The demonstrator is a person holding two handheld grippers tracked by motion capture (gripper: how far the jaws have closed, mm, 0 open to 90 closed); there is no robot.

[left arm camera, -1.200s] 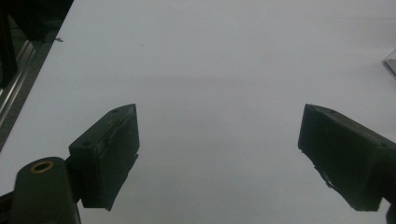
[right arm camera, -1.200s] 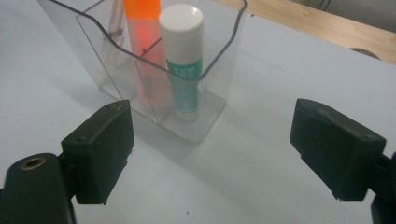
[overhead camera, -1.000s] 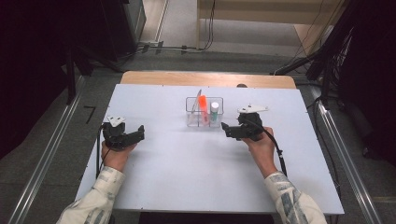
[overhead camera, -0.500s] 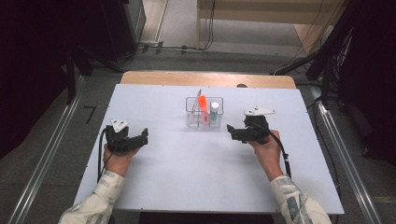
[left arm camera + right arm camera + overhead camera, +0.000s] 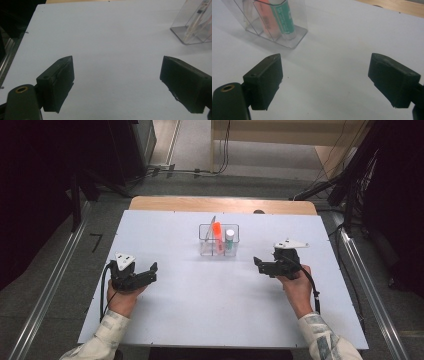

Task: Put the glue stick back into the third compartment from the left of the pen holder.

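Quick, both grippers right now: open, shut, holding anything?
Left gripper: open, nothing between the jaws.
Right gripper: open, holding nothing, short of the clear box.

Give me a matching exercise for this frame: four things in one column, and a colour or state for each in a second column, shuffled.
Things:
1. marker
2. glue stick
3. holder
4. left gripper

Colour or state:
A. clear plastic, standing on the table
B. jaws wide apart, nothing between them
C. orange
D. green label, white cap

Pairs: 1-C, 2-D, 3-A, 4-B
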